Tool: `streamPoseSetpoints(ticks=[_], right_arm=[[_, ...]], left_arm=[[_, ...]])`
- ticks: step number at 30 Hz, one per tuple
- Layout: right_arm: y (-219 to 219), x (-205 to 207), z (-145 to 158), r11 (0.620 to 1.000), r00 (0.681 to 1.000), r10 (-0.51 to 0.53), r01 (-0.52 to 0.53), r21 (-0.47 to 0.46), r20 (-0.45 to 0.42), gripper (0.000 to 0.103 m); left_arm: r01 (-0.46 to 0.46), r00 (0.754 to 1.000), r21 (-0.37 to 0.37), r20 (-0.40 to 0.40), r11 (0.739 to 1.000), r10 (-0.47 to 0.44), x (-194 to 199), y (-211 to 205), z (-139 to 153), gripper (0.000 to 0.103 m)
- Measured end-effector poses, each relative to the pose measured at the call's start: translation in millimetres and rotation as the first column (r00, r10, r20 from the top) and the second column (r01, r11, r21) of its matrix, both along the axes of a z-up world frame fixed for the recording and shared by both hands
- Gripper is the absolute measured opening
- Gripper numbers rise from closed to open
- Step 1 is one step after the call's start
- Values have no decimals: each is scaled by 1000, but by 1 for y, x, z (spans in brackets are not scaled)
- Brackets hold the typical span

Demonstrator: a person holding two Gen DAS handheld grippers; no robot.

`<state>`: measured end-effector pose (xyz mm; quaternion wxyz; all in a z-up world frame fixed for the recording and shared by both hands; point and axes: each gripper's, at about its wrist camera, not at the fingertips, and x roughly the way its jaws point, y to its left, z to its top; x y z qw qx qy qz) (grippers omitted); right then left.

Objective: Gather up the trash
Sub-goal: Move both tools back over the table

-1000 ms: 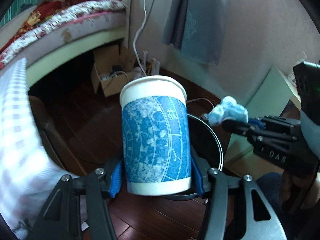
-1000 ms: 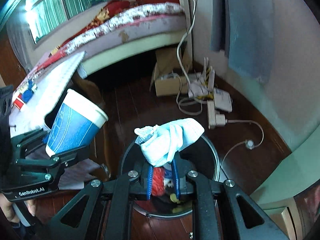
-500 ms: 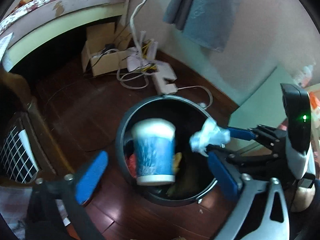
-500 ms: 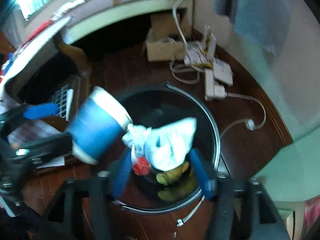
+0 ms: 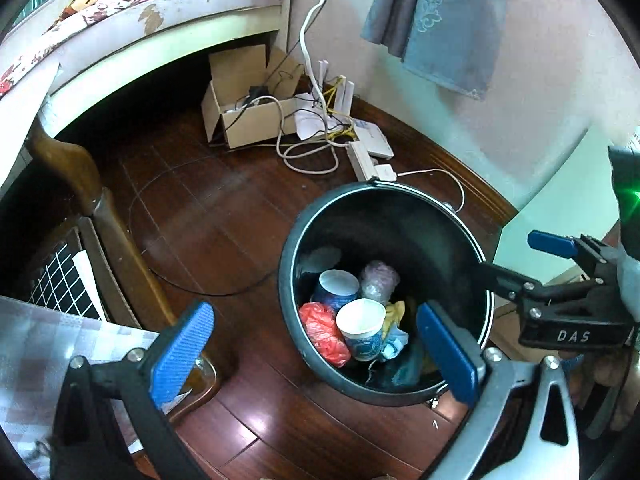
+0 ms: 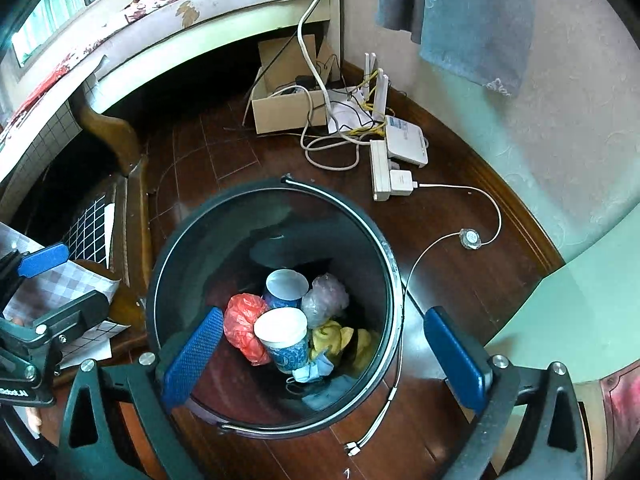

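A black round trash bin point(image 5: 472, 248) point(image 6: 384, 248) stands on the dark wood floor. Inside lie two blue-and-white paper cups point(image 5: 362, 334) point(image 6: 286, 338), a red bag point(image 5: 322, 332) point(image 6: 242, 328), a clear wad, yellow scraps and a light blue tissue point(image 6: 312, 372). My left gripper point(image 5: 316, 354) is open and empty above the bin's near left rim. My right gripper point(image 6: 326, 354) is open and empty right over the bin; it also shows at the right of the left wrist view point(image 5: 556, 264).
A cardboard box point(image 6: 286, 108) with cables, a router point(image 6: 404, 144) and a power strip point(image 6: 380, 170) lie by the far wall. A bed point(image 5: 140, 24) runs along the back. A wooden chair point(image 5: 104, 220) and a checked cloth point(image 5: 36, 344) stand left. A green cabinet point(image 6: 580, 308) is right.
Both grippers opened. The paper cup dropped from my left gripper and the tissue from my right gripper into the bin. Both views tilted down over the bin.
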<state>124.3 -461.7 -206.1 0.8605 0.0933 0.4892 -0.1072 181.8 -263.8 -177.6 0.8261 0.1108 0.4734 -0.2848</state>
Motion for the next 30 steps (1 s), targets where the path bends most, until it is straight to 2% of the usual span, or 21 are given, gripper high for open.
streamPoseSetpoints(ticks=[6, 11, 22, 27, 30], right_arm=[[4, -2, 4, 1000, 1000, 5, -5, 3, 12, 102], [8, -6, 12, 1000, 1000, 6, -6, 1, 22, 102], [13, -10, 63, 1000, 993, 0, 1, -15, 119, 102], [16, -10, 81, 999, 987, -18, 23, -26, 158, 102], [27, -6, 94, 999, 983, 8, 0, -42, 184, 102]], left_arm=[[-6, 1000, -7, 12, 1000, 6, -1, -1, 6, 102], [-19, 999, -48, 31, 999, 20, -3, 0, 27, 102], [-12, 994, -128, 105, 992, 25, -8, 10, 76, 102], [-36, 987, -158, 149, 987, 60, -6, 22, 99, 102], [-64, 978, -153, 188, 986, 93, -3, 34, 110, 102]])
